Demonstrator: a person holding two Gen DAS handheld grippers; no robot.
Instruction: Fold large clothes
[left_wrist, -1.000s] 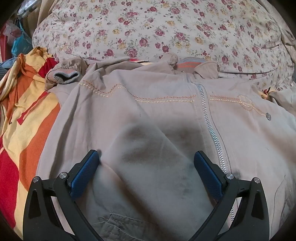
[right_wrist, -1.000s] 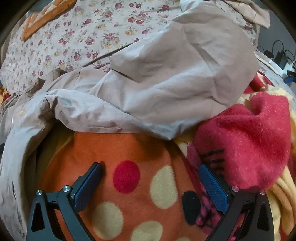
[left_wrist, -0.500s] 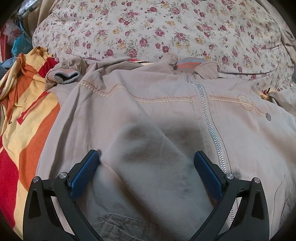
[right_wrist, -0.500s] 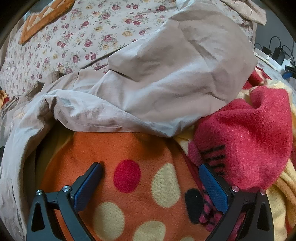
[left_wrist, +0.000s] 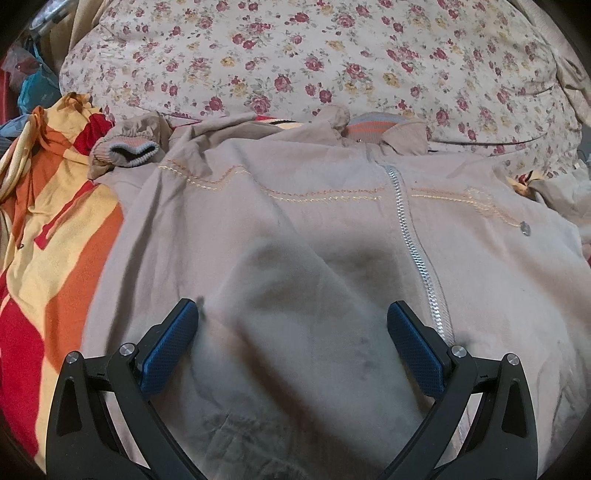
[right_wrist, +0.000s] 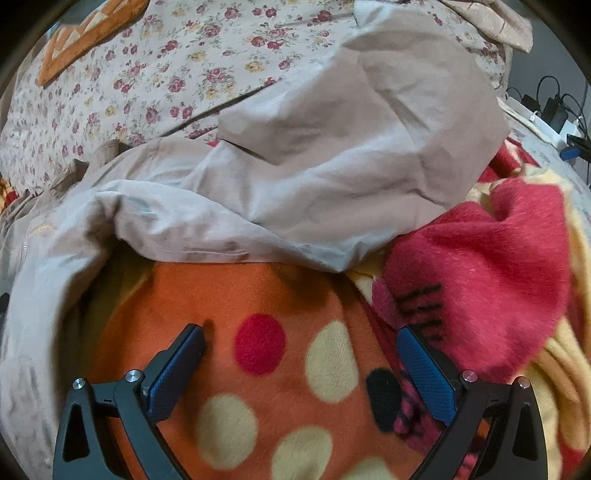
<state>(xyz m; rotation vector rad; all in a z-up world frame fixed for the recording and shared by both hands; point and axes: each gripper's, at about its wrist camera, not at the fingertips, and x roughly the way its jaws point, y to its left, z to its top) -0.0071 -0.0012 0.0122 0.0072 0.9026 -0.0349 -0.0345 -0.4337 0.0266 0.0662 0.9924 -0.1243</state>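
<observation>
Left hand-held gripper (left_wrist: 291, 325) spread wide, grasping nothing, hovering over the front of the beige jacket (left_wrist: 332, 240); zipper (left_wrist: 417, 254) just right of its right finger, ribbed sleeve cuff (left_wrist: 129, 151) ahead-left, collar straight ahead. Jacket lies flat on a striped orange-yellow blanket (left_wrist: 48, 236), floral quilt (left_wrist: 295, 55) beyond. Right hand-held gripper (right_wrist: 299, 350) also spread wide and empty, over a polka-dot fleece blanket (right_wrist: 280, 369); rumpled jacket sleeve (right_wrist: 351, 155) lies ahead of it, bunched red fleece (right_wrist: 491, 266) to its right, chargers (right_wrist: 554, 110) far right.
</observation>
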